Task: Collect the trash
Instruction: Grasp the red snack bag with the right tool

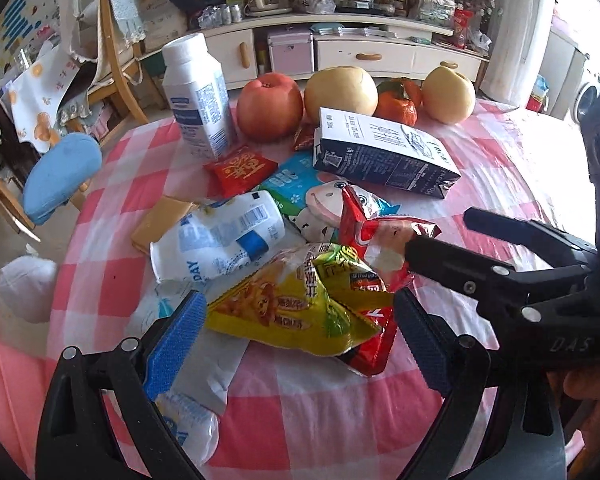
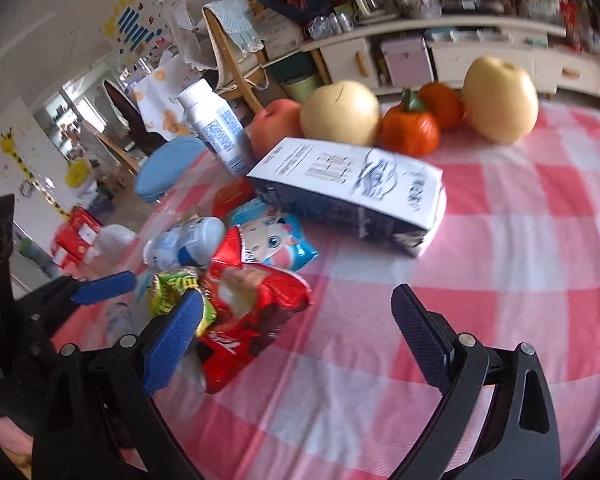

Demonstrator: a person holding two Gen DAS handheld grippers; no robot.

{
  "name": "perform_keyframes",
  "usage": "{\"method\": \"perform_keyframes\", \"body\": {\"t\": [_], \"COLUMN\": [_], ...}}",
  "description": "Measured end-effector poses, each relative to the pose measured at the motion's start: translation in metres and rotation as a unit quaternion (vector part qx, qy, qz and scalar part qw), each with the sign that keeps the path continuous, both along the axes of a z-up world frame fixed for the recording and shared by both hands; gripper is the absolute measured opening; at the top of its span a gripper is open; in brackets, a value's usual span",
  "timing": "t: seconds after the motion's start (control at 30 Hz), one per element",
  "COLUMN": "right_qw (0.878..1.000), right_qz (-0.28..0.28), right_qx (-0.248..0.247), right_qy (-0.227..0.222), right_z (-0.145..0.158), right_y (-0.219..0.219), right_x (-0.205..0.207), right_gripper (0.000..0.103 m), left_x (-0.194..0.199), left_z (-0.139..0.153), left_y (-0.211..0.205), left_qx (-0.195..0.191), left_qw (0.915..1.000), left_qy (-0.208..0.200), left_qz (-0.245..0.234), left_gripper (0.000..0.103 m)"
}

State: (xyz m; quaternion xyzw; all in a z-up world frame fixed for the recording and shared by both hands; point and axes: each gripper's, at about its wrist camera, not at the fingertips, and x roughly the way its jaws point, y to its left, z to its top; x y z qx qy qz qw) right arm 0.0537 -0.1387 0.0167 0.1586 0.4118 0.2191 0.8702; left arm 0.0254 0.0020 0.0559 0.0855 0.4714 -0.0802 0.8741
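Note:
A heap of trash lies on the pink checked tablecloth point(image 1: 300, 408). My left gripper point(image 1: 300, 340) is open, and its pads straddle a yellow-green snack bag point(image 1: 288, 312) without touching it. A red snack wrapper point(image 1: 380, 240) lies partly under that bag. In the left wrist view my right gripper point(image 1: 438, 234) comes in from the right, open, with one fingertip against the red wrapper. The right wrist view shows my right gripper point(image 2: 296, 294) open, the red wrapper point(image 2: 252, 312) lying beside its blue pad. A blue pad point(image 2: 104, 286) of the left gripper shows beyond the heap.
Also in the heap are a crushed white bottle point(image 1: 220, 236), a cartoon wrapper point(image 1: 324, 200), a red packet point(image 1: 240, 168) and a lying milk carton point(image 1: 384, 156). A white bottle point(image 1: 198, 96) stands behind, next to an apple point(image 1: 270, 106), pears point(image 1: 340, 92) and tangerines point(image 1: 396, 108). A blue-cushioned chair point(image 1: 60, 176) stands at the table's left.

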Motion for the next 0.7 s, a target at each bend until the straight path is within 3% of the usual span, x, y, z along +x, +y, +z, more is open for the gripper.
{"method": "perform_keyframes", "body": {"t": [0.07,0.13,0.43,0.63,0.7], "right_qw": [1.0,0.999,0.996,0.992,0.991], "right_qz": [0.001,0.005,0.023,0.022,0.022], "right_qx": [0.026,0.041,0.08,0.116,0.123], "right_qy": [0.011,0.02,0.037,0.047,0.046], "right_z": [-0.004,-0.007,-0.017,-0.023,-0.025], "right_y": [-0.001,0.0,0.003,-0.004,-0.006], "right_x": [0.002,0.004,0.007,0.007,0.007], "right_gripper": [0.095,0.082,0.057,0.055,0.055], "left_x": [0.001,0.003,0.011,0.008,0.006], "left_z": [-0.001,-0.001,-0.012,-0.012,-0.011], "left_y": [0.0,0.001,0.003,0.006,0.007], "left_qx": [0.003,-0.001,-0.015,-0.027,-0.035], "left_qw": [1.0,1.0,0.9997,0.9995,0.9991], "left_qy": [-0.004,-0.004,0.003,-0.002,-0.003], "left_qz": [-0.004,-0.007,-0.019,-0.02,-0.024], "left_gripper": [0.093,0.093,0.093,0.09,0.083]}}
